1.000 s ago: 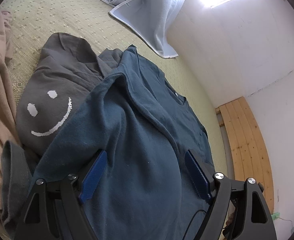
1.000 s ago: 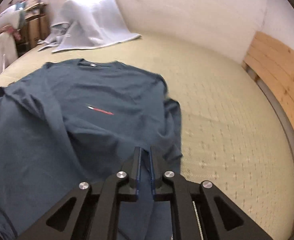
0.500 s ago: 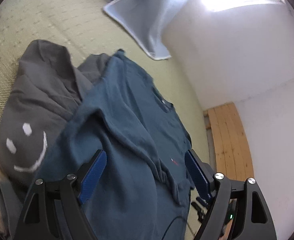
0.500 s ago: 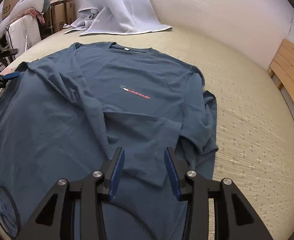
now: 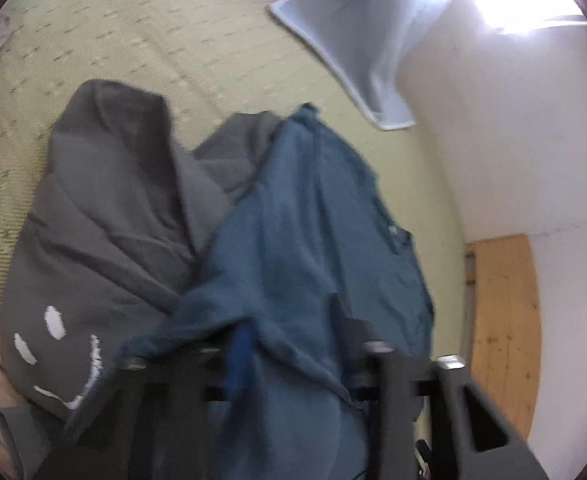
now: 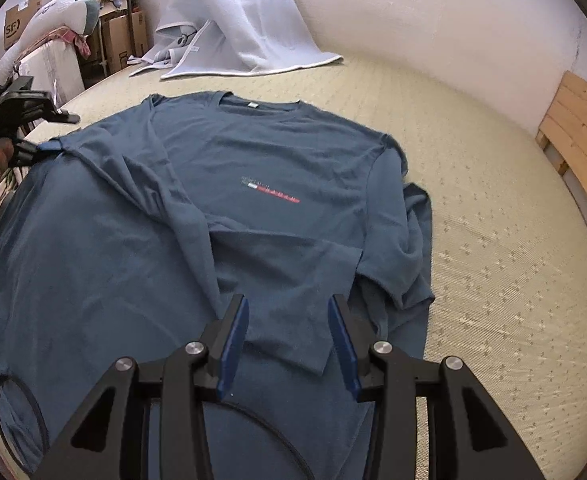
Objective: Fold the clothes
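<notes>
Shirt (image 6: 277,168) lies face-up on the mattress (image 6: 493,220), sleeve end folded onto the body. Left gripper (image 6: 51,146) at 9 o'clock pinches the shoulea edge; right gripper (image 6: 289,344) hovers at 6 o'clock, fingers apart, empty. Advice: pull the edge taut toward 3 o'clock and lay it flat before releasing.

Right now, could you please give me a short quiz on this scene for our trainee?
1. True or false: the right gripper is open above the blue long-sleeved shirt.
2. Which print is on the grey garment beside the shirt? A) a star B) a white smiley face C) a red stripe
3. Fill in: the ___ gripper pinches the shirt's edge.
Key: 1 true; 2 B; 3 left gripper.
</notes>
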